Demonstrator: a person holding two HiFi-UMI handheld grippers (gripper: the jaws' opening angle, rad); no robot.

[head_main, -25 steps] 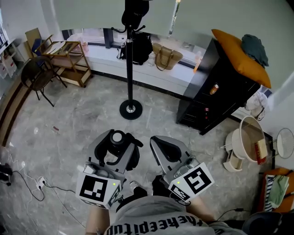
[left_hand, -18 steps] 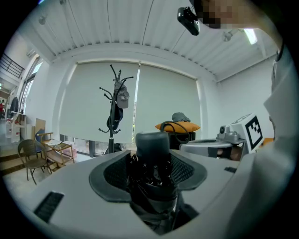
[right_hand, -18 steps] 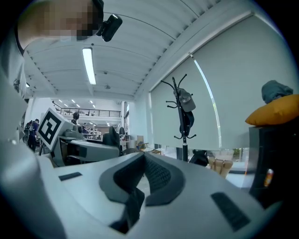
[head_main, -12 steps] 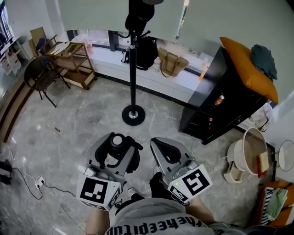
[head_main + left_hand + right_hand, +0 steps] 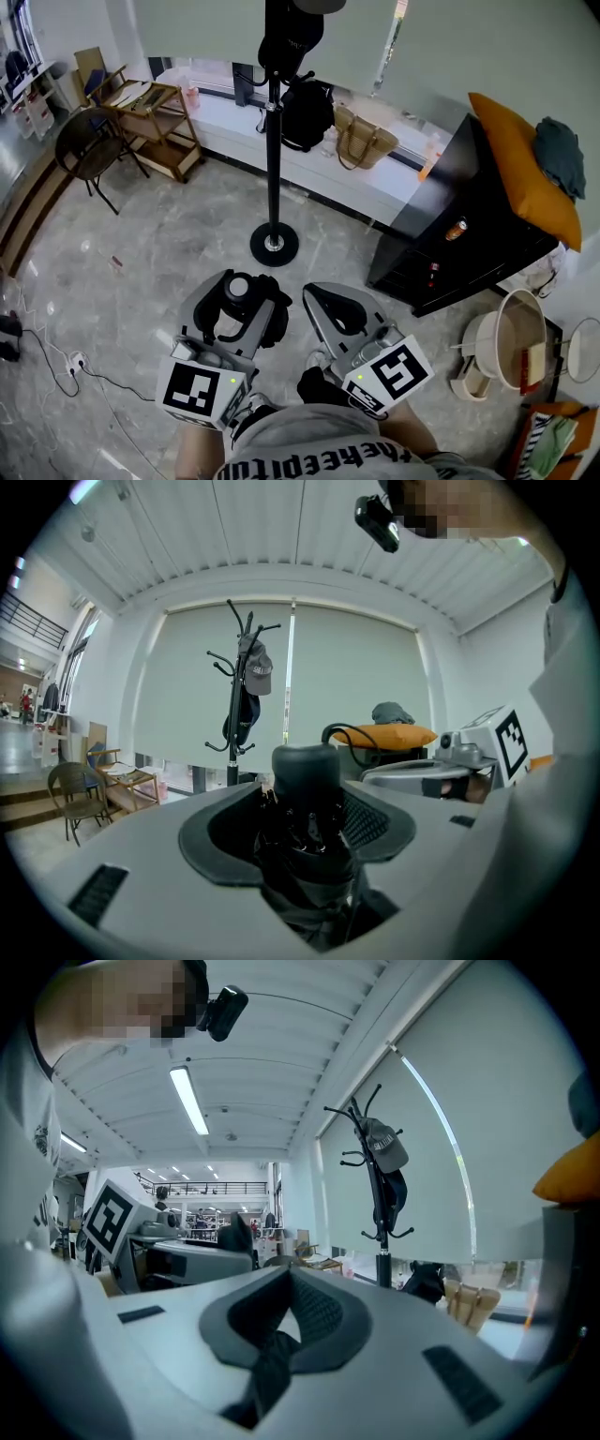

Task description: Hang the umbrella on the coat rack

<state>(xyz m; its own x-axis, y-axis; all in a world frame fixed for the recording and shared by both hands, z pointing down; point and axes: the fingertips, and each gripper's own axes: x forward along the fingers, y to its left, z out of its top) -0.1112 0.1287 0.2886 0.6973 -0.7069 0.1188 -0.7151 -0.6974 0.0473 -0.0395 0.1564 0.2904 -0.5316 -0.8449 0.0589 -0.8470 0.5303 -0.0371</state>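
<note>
Your left tool [image 5: 246, 298] pinches the folded black umbrella [image 5: 305, 799], your right tool [image 5: 323, 296] is pressed together on nothing, and the coat rack [image 5: 274, 141] stands on the floor ahead.

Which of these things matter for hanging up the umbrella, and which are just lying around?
Part of the job: umbrella, clamped in the left tongs; right tongs, shut and empty; coat rack.
Just lying about: tan handbag, black backpack, orange cushion, black cabinet, chair, wooden cart.
</note>
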